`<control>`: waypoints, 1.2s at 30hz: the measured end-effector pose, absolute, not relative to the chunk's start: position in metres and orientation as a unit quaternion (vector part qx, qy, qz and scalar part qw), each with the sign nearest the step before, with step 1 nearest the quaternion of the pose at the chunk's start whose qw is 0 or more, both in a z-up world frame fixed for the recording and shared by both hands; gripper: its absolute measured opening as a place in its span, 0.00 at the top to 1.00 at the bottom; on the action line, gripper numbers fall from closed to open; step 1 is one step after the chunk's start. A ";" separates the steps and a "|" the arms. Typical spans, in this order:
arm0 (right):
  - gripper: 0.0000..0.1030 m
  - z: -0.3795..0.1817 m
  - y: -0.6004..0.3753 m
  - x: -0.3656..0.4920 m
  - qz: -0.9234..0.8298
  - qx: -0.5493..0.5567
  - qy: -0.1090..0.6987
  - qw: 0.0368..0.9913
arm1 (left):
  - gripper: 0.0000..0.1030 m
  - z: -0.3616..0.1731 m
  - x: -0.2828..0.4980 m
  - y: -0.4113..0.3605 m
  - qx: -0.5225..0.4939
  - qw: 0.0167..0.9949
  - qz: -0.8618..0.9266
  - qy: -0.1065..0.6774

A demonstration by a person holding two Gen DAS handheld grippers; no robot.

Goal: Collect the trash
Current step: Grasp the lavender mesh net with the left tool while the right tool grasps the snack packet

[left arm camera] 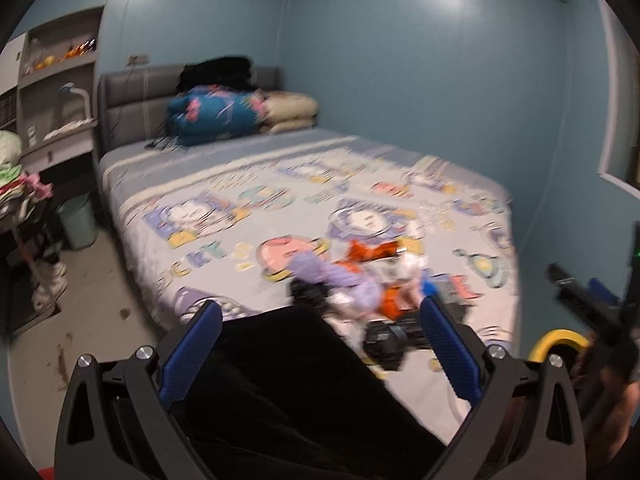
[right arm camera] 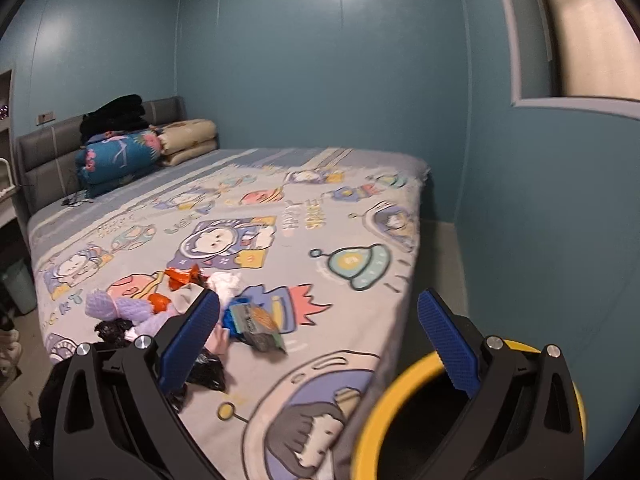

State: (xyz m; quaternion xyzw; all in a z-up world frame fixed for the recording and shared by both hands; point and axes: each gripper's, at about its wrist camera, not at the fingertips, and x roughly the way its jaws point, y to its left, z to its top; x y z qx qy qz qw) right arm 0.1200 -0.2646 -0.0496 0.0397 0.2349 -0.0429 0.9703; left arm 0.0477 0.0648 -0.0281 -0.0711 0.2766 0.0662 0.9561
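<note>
Filling most of both views, a wide bed (right arm camera: 352, 208) under a pale cartoon-astronaut printed sheet stands in the corner of a blue-walled room, with a folded blue floral quilt (right arm camera: 116, 158) and a cream folded blanket (right arm camera: 188, 140) stacked against its grey padded headboard (left arm camera: 132, 100). Beside the bed's near corner sits a round bin with a yellow rim and dark interior (right arm camera: 384, 412), partly behind the right gripper. A heap of trash lies on the sheet near the foot edge: lilac foam netting (right arm camera: 120, 306), crumpled orange wrappers (right arm camera: 182, 276), a wad of white tissue (right arm camera: 226, 284), a flat green-grey snack packet (right arm camera: 256, 326) and black plastic scraps (right arm camera: 208, 370), all touching or overlapping. The left gripper (left arm camera: 320, 336) hangs over a dark garment at the bed's edge, its blue-padded jaws spread wide and empty. The right gripper (right arm camera: 320, 322) hovers between heap and bin, likewise spread apart with nothing held. A pale green wastebasket (left arm camera: 78, 220) stands on the floor by the shelves.
</note>
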 end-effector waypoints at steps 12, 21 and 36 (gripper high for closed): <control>0.08 -0.105 -0.240 0.206 0.006 0.026 0.351 0.936 | 0.08 -0.082 0.163 0.121 -0.013 0.927 0.028 0.375; 0.08 -0.139 -0.220 0.243 0.038 0.006 0.400 0.916 | 0.08 -0.116 0.242 0.131 0.006 0.914 -0.005 0.405; 0.25 -0.173 -0.214 0.309 0.050 0.003 0.484 0.874 | 0.22 -0.154 0.309 0.135 -0.078 0.891 -0.067 0.443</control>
